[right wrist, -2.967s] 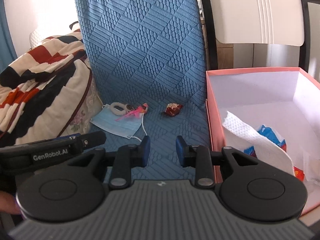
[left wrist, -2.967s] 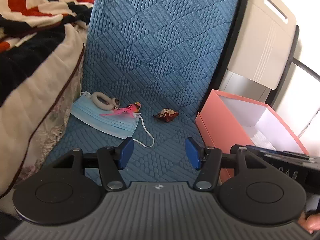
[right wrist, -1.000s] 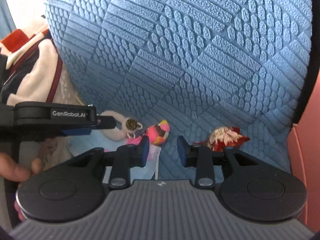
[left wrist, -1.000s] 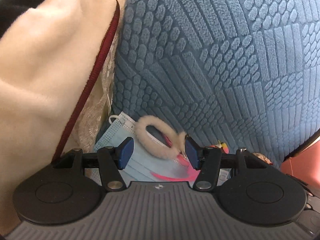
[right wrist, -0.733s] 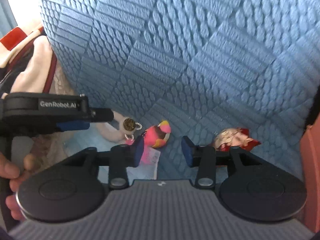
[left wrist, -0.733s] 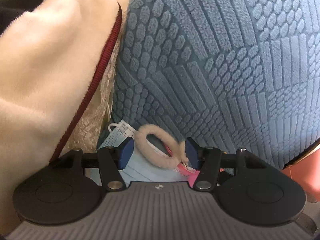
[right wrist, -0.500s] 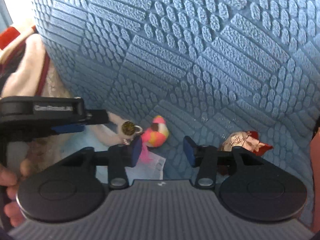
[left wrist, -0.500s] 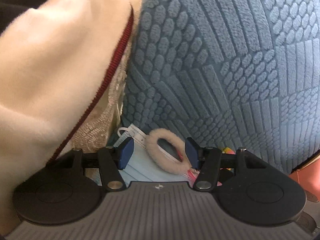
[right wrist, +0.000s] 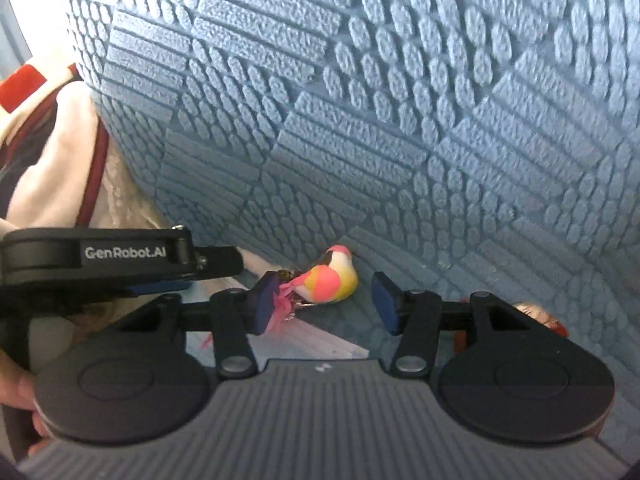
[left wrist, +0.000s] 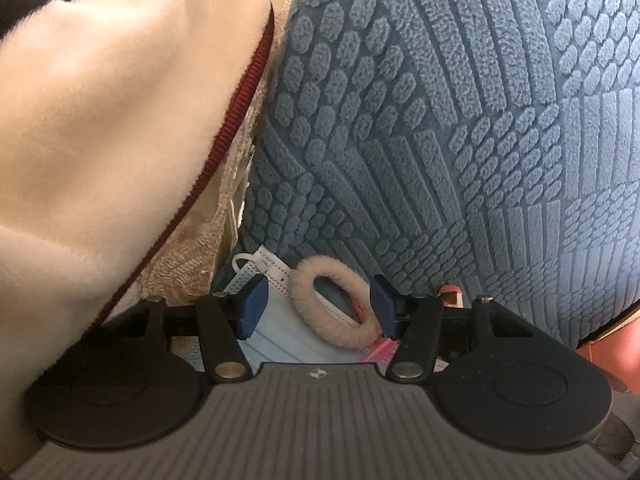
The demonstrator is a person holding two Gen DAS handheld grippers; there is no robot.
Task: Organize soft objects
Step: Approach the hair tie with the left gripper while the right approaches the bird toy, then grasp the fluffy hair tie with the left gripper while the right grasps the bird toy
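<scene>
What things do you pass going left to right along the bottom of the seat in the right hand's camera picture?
left gripper → little pink and yellow bird → red and white crinkly thing, mostly hidden behind the right gripper.

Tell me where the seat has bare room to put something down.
Bare seat lies between the toy bird and the red wrapper. Crowded on the left: mask, fuzzy ring and bird bunch beside the blanket.
</scene>
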